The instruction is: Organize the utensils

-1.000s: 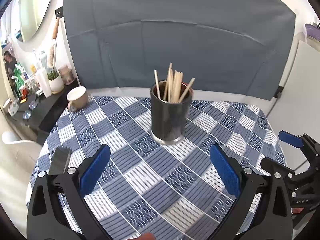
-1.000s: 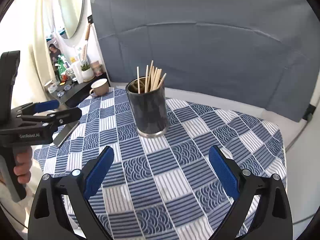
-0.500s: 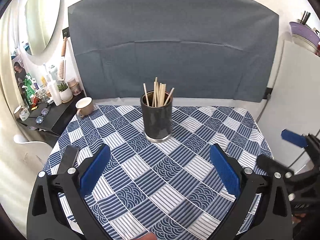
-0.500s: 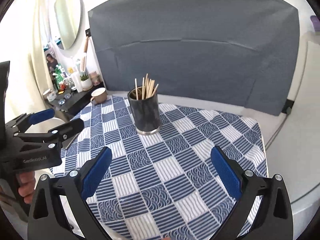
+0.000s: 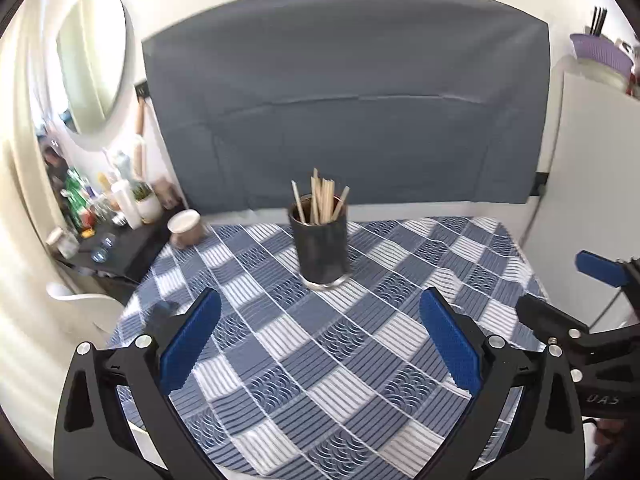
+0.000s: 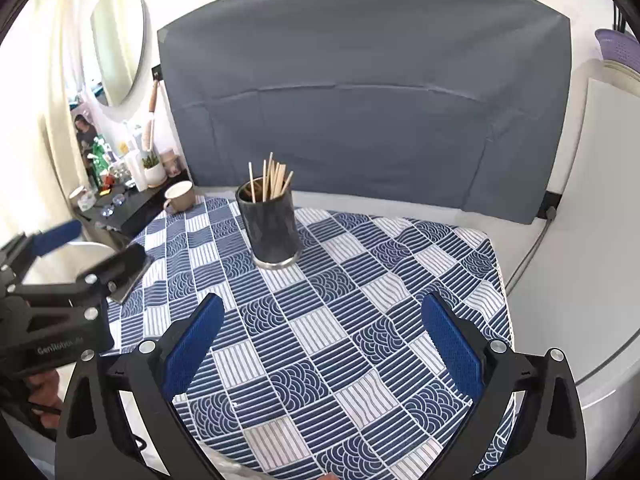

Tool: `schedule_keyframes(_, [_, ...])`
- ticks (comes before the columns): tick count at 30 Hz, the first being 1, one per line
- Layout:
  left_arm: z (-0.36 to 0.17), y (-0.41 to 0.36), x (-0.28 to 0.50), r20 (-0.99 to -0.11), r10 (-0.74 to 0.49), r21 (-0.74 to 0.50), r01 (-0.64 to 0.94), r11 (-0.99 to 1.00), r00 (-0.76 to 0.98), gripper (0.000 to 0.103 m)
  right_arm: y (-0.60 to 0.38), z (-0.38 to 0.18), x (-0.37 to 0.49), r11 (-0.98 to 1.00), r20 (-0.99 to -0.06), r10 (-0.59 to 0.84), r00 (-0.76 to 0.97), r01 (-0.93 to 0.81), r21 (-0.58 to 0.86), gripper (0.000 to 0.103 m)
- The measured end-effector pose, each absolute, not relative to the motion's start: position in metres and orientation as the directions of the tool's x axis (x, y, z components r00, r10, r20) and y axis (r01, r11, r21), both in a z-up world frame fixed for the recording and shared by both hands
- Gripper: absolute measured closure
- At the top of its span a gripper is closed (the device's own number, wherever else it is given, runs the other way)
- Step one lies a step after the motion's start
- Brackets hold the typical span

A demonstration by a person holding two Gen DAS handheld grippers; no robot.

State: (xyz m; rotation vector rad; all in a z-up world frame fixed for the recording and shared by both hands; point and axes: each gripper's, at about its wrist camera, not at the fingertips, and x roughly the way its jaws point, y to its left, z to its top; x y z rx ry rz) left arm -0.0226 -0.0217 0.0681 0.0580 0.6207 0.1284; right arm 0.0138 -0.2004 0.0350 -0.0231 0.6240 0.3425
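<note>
Blue-white checked tablecloth; black holder; grey backdrop

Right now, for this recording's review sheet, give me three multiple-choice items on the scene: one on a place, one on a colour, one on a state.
1. Where does the beige mug stand?
A. at the table's far left edge
B. inside the dark holder
C. between the right gripper's fingers

2. What colour are the gripper pads?
A. red
B. blue
C. green

3. How are the two grippers?
A. both open, holding nothing
B. both shut on sticks
C. left shut on the mug

Answers:
1 A, the mug sits on the checked tablecloth by the black side shelf, left of the dark holder with its wooden sticks.
2 B, both views show blue pads.
3 A, the left gripper and right gripper stand wide apart over bare cloth.
</note>
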Motion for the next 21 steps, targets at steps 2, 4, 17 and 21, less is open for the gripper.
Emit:
schedule_keyframes(2, [0.0668, -0.0206, -0.0227, -0.585, 0.131, 0.079, -0.104, 0.991, 0.800, 0.006, -0.2011, 0.0357, 0.0144, 0.943, -0.579, 0.309, 0.755, -0.323, 0.082, 0.008])
schedule_keyframes(4, [0.0662, -0.0203, -0.0235, -0.587, 0.129, 0.073, -0.107, 0.992, 0.799, 0.006, -0.2007, 0.0360, 0.0151, 0.941, -0.583, 0.312, 0.750, -0.327, 0.083, 0.008])
schedule_keyframes(17, [0.0670, -0.0168, -0.0252, -0.583, 0.148, 0.055, -0.142, 0.988, 0.799, 0.006, -0.2001, 0.0383, 0.0162, 0.939, -0.583, 0.320, 0.746, -0.331, 0.092, 0.008])
schedule_keyframes(21, [0.0672, -0.0176, -0.0244, -0.582, 0.143, 0.054, -0.137, 0.989, 0.800, 0.006, -0.2002, 0.0395, 0.0164, 0.940, -0.587, 0.314, 0.746, -0.329, 0.085, 0.008])
